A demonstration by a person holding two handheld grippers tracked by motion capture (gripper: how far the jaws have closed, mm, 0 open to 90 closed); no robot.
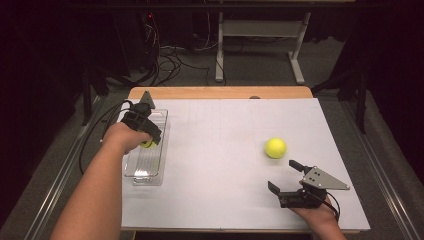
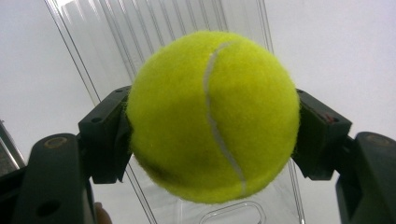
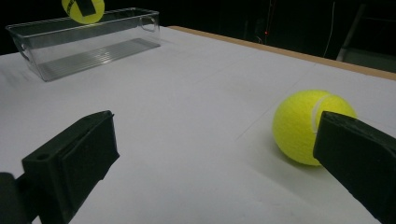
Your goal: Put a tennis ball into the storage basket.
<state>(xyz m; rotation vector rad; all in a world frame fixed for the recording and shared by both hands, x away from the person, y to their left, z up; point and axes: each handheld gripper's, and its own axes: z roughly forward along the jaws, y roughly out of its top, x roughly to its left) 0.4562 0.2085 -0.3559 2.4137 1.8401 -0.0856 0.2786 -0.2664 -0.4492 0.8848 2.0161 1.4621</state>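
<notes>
Yellow ball (image 2: 212, 116) was clamped in my left tool (image 1: 147, 134), held over the clear bin (image 1: 145, 172). Second ball (image 1: 275, 148) sat on the counter (image 1: 215, 150) just ahead of my right tool (image 1: 287, 180), jaws spread, nearer hand.

We found no text, label, brand, number or sign that we could read in any of the three views. The felt of the yellow-green tennis ball (image 2: 212, 116) held in the left tool showed only its pale curved seam and no printed mark. The second yellow-green tennis ball (image 3: 306, 126) on the white desk (image 1: 225, 165) likewise carried no lettering that we could make out, and the clear plastic rectangular bin (image 1: 150, 167) bore no sticker or writing.
</notes>
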